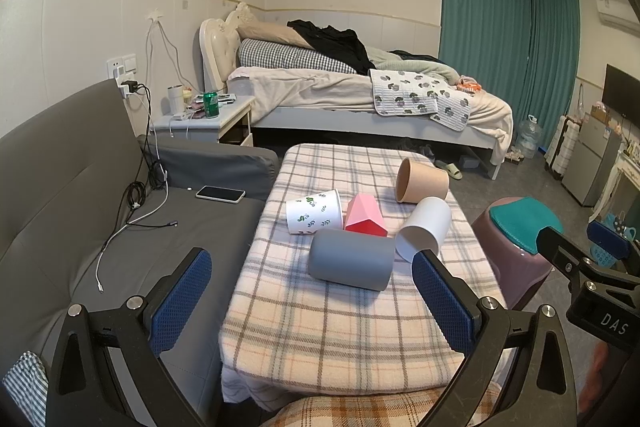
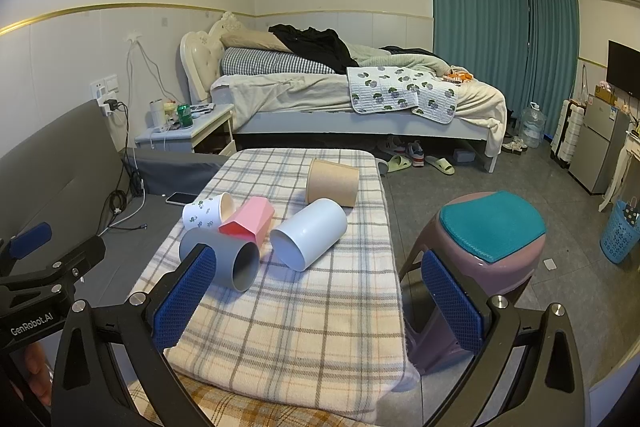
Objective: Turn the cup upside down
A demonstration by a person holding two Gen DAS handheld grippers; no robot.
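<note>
Several cups lie on their sides on the plaid-covered table (image 1: 320,327) (image 2: 288,339): a grey cup (image 1: 350,265) (image 2: 220,261), a white cup (image 1: 424,229) (image 2: 308,233), a pink faceted cup (image 1: 365,215) (image 2: 248,221), a leaf-print cup (image 1: 314,217) (image 2: 206,211) and a tan cup (image 1: 422,185) (image 2: 332,182). My left gripper (image 1: 312,301) is open and empty, short of the grey cup. My right gripper (image 2: 318,301) is open and empty, above the table's near right part, also seen at the right edge of the left wrist view (image 1: 580,251).
A grey sofa (image 1: 100,211) with a phone (image 1: 220,193) and cables is left of the table. A purple stool (image 2: 488,243) with a teal cushion stands right of it. A bed (image 2: 360,95), nightstand (image 2: 188,135) and slippers (image 2: 438,165) lie beyond.
</note>
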